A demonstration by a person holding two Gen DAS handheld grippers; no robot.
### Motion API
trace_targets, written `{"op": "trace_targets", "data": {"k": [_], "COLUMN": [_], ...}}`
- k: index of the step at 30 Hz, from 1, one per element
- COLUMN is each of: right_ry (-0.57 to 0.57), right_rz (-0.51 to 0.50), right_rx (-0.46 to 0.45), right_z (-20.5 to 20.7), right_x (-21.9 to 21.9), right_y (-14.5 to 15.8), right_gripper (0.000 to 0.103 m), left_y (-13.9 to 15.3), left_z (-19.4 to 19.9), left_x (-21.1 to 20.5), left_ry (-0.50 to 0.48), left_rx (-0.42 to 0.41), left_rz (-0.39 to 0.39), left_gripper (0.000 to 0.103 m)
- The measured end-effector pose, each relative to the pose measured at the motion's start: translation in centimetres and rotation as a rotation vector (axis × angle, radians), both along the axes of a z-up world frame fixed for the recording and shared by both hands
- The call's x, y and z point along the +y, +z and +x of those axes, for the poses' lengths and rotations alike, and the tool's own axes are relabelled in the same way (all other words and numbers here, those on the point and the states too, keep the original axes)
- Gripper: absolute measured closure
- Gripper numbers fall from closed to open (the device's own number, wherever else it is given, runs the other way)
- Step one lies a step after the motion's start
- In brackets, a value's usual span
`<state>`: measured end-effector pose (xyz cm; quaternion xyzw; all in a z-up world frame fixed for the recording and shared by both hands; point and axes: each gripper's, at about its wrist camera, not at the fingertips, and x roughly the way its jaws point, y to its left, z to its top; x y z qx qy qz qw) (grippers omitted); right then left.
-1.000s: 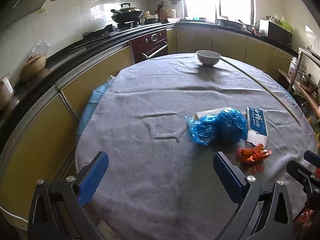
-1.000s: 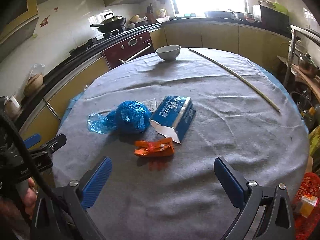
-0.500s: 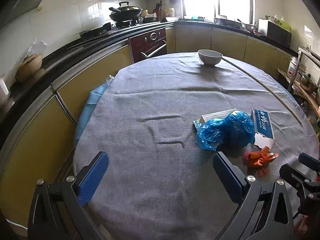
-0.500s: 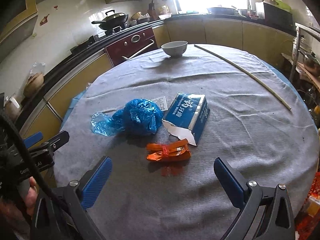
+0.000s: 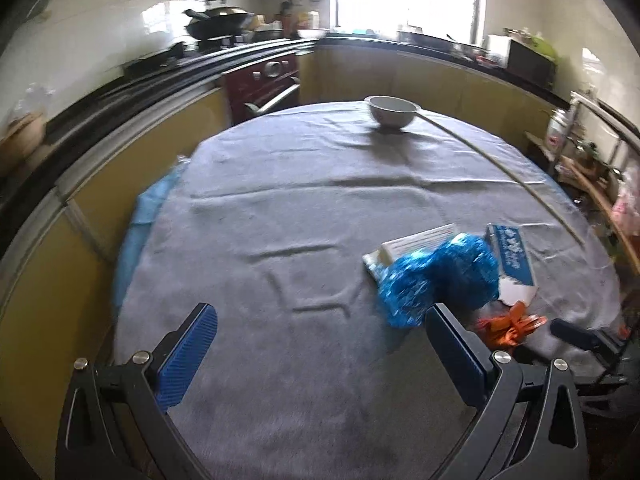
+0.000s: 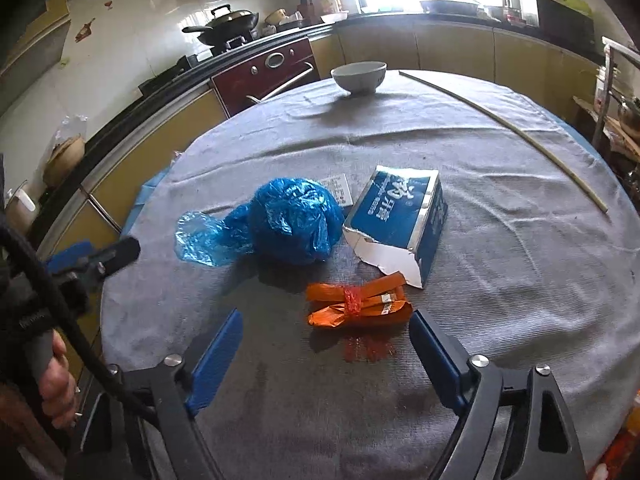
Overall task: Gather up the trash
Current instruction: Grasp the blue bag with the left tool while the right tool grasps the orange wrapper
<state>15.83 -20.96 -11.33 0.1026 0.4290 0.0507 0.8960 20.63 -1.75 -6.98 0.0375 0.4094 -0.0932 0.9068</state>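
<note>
1. The right tool has its blue-padded jaws closing, with nothing pressed between them yet; the crumpled orange foil wrapper tied with red mesh lies just ahead of the fingertips, close to the right-hand pad.
2. The left tool hangs wide open and empty over bare cloth, off to the left of the orange wrapper.
3. Just beyond the orange wrapper sits the torn blue-and-white cardboard carton, its ragged white flap almost touching the wrapper; to the wrapper's far left lies the scrunched blue plastic bag.
4. All rest on the round worktop covered in grey cloth; a white ceramic bowl stands well beyond the wrapper at the far edge.
5. The step in hand looks like grasping the wrapper. To do it well, shift the tool slightly right so the wrapper centres between the pads, come down across its narrow tied waist, and stay clear of the carton flap and the cloth.
</note>
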Motion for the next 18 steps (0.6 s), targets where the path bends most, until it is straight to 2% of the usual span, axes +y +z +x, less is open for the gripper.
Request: {"op": "trace_targets", "data": {"k": [2, 6, 8, 11, 13, 14, 16, 18], "right_ry": [-0.006, -0.022, -0.031, -0.038, -0.039, -0.042, -0.055, -0.07], "right_rz": [0.004, 0.014, 0.027, 0.048, 0.056, 0.056, 0.063, 0.077], "right_rx": [0.01, 0.037, 0.05, 0.061, 0.067, 0.068, 0.073, 0.078], "right_z": [0.4, 1.2, 1.4, 1.7, 1.7, 1.7, 1.6, 1.4], "right_x": [-0.1, -0.4, -0.7, -1.1, -1.4, -1.5, -2.1, -2.8], "right_y": [-0.5, -1.4, -1.9, -2.4, -2.6, -2.7, -3.0, -3.2], "right_gripper": [0.023, 0.036, 0.038, 0.048, 0.051, 0.053, 0.054, 0.054], "left_y": [0.0, -0.2, -0.4, -1.2, -2.0, -2.5, -3.3, -4.0], "left_z": [0.9, 2.5, 3.1, 4.4, 4.9, 5.3, 5.6, 5.8], "left_x": [-0.5, -2.6, -3.4, -4.4, -4.9, -5.1, -5.4, -5.6], "left_ry": [-0.038, -0.166, -0.212, -0.27, -0.3, -0.303, -0.319, -0.332], "left_rx": [0.014, 0.035, 0.036, 0.078, 0.115, 0.138, 0.172, 0.218], "left_rz": [-0.008, -0.017, -0.019, -0.036, -0.053, -0.06, -0.077, -0.118], "left_gripper": [0.0, 0.0, 0.0, 0.0, 0.001, 0.003, 0.024, 0.038]}}
